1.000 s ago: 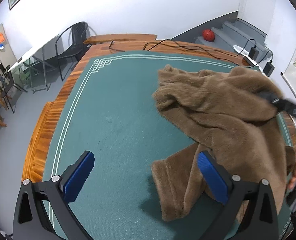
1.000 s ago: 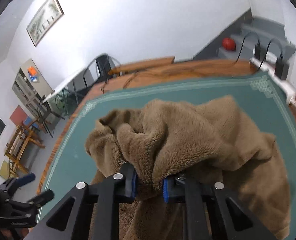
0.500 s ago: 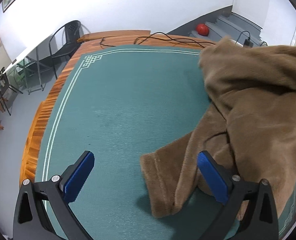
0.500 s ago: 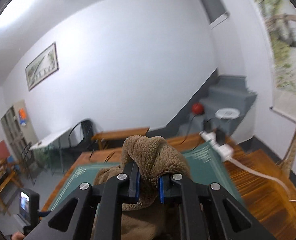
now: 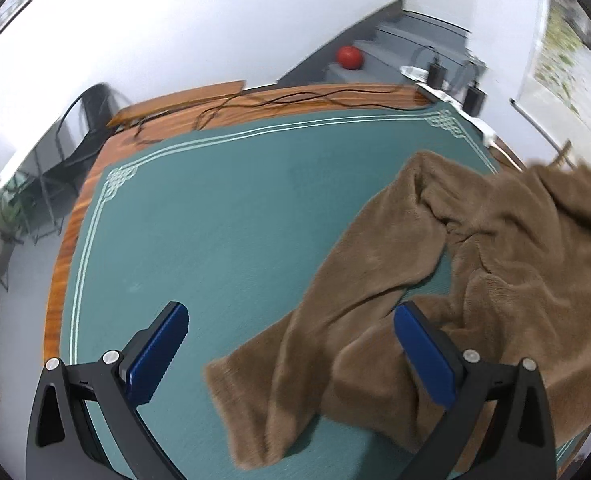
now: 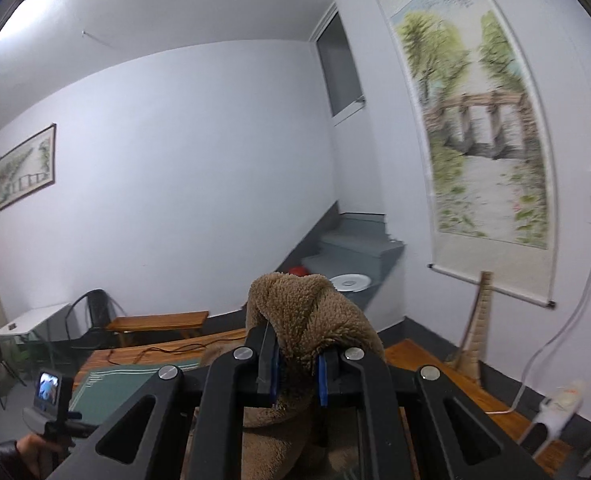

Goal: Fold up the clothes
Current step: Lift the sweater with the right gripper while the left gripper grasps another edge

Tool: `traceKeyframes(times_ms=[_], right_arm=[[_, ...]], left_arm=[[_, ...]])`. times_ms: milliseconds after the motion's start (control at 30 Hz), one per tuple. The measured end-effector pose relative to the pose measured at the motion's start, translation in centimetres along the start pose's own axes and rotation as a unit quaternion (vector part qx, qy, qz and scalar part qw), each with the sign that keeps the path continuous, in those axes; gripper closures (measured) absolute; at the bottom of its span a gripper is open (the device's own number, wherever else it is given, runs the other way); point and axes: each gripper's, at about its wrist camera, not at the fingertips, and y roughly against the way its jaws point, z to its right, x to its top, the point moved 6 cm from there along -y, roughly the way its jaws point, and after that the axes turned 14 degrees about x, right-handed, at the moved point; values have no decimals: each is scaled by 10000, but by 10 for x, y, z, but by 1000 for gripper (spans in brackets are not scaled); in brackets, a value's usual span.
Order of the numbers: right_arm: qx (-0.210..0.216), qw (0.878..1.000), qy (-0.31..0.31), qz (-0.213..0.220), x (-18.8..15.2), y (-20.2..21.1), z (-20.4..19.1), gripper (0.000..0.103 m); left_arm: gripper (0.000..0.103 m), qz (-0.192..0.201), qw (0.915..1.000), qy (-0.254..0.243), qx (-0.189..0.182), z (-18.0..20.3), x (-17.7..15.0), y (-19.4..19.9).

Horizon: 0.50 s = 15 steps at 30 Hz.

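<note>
Right, my right gripper [image 6: 295,368]: clamped on a fold of the brown fleece garment [image 5: 475,264].
My left gripper [image 5: 291,356]: spread wide above the garment's sleeve.
Garment: draped across the green mat [image 5: 215,220].

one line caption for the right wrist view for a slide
Right gripper shut on a bunch of brown fleece garment, lifted toward the wall.
</note>
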Motion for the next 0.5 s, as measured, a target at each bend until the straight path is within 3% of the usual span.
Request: traceKeyframes(times_ms=[233,500], right_arm=[[-514,9972,-459,-286,-26,45,54,89],[-792,9910,-914,-567,-57,73,100,89]], left_arm=[[0,150,9976,-597,-325,69,34,-3],[0,-27,9922,-1199,-336,129,45,-40]])
